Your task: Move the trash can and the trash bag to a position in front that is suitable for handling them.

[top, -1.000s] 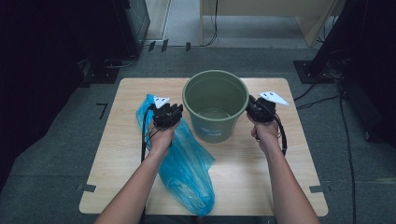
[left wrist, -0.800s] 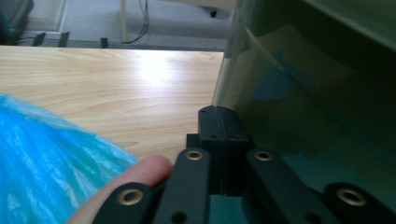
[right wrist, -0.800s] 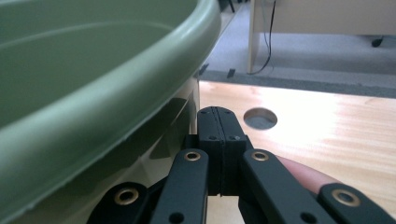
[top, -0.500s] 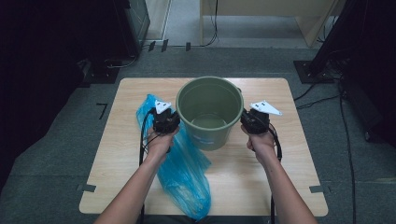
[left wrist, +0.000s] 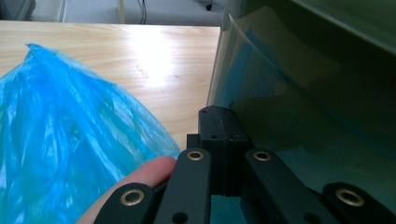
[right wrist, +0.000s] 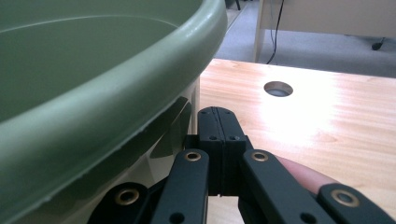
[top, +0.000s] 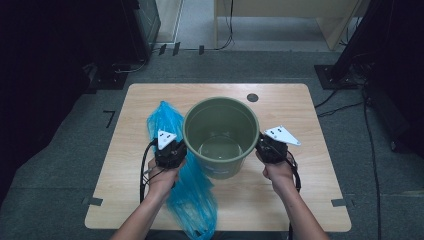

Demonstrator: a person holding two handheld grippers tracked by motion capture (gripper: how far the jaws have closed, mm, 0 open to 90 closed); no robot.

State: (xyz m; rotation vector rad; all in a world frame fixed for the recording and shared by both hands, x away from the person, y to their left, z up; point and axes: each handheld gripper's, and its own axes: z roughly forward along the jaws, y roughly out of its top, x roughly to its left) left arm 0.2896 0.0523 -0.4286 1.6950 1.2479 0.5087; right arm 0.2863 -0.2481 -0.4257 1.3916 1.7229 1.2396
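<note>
Two closed hand-held grippers (top: 171, 150) (top: 270, 147) flank bucket (top: 221, 131); far tabletop (top: 210, 92) bare.

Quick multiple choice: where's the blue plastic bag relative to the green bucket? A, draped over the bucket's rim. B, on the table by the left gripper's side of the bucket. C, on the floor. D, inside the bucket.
B: the blue plastic bag lies flat on the table beside the green bucket, under the left gripper.

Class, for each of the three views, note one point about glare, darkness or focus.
High view: the floor edges fall into deep darkness while the table is evenly lit. Left gripper view: bright glare on the wood beside the blue plastic bag. Right gripper view: the green bucket rim is close and soft-focused.
</note>
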